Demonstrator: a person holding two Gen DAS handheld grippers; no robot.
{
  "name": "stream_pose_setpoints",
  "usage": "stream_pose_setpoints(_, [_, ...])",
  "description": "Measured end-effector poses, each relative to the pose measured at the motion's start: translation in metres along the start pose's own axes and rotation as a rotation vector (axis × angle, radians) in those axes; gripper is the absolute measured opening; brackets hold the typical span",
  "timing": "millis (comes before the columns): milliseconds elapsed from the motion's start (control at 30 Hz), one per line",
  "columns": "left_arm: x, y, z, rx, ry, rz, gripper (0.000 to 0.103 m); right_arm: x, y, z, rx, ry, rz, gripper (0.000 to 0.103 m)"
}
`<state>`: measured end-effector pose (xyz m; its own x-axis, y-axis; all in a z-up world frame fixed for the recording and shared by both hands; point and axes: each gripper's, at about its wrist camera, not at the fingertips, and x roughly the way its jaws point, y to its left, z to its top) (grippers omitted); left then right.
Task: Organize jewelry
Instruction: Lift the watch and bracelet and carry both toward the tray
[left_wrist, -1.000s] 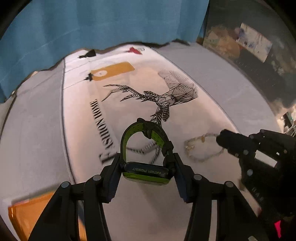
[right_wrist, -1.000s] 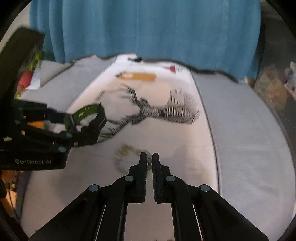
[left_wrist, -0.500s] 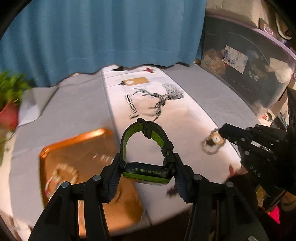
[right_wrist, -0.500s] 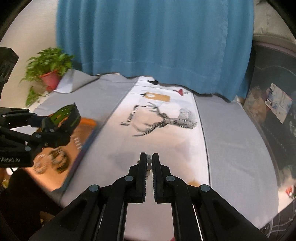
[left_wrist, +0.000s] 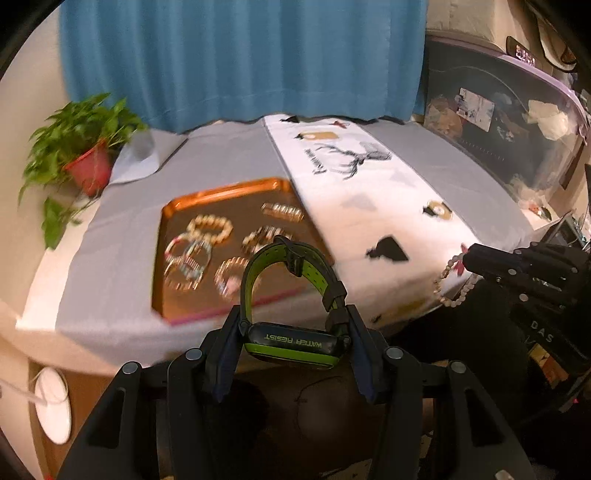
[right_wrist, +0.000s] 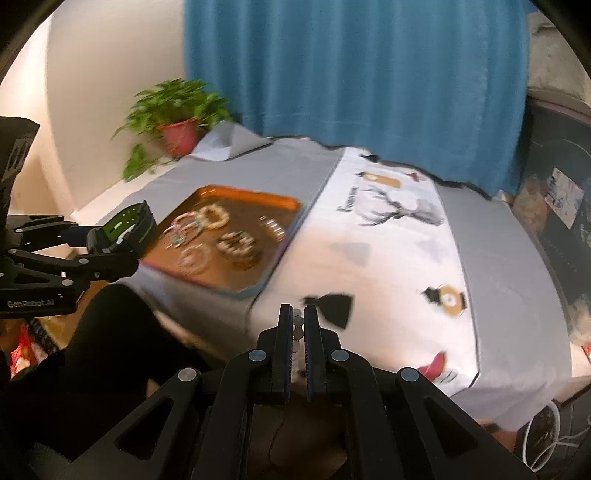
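Observation:
My left gripper is shut on a black and green watch, held in the air in front of the table's near edge; it also shows in the right wrist view. My right gripper is shut on a pale bead bracelet, which hangs from its tips in the left wrist view. An orange tray on the grey cloth holds several bracelets and rings; it also shows in the right wrist view.
A white runner with a deer print crosses the table right of the tray. A potted plant stands at the far left corner. A blue curtain hangs behind. A dark storage box stands at the right.
Both grippers have pulled back and up from the runner to beyond the table's near edge. The bracelet was lifted off the runner. The tray has come into full view.

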<state>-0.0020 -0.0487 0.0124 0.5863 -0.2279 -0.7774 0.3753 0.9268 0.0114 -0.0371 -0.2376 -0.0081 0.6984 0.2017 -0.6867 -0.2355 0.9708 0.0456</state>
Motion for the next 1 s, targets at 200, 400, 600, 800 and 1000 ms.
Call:
stream_pose_setpoints(200, [-0.012,0.007,-0.035,-0.047,0.008,-0.001,0.049,-0.008,0.035,-0.023,-0.048,0.041,0.055,0.006])
stream_pose_setpoints(400, [-0.015,0.01,-0.057,-0.079,0.016,-0.004,0.049,-0.013,0.062,-0.035,-0.086,0.061,0.087,0.006])
stream_pose_setpoints(600, [-0.012,0.011,-0.067,-0.084,0.034,-0.005,0.049,-0.011,0.076,-0.04,-0.115,0.082,0.106,0.006])
stream_pose_setpoints(800, [-0.006,0.014,-0.068,-0.085,0.043,-0.013,0.049,-0.004,0.08,-0.037,-0.128,0.094,0.107,0.006])
stream_pose_setpoints(1000, [0.008,0.026,-0.061,-0.1,0.057,-0.017,0.049,0.012,0.082,-0.025,-0.149,0.107,0.096,0.006])
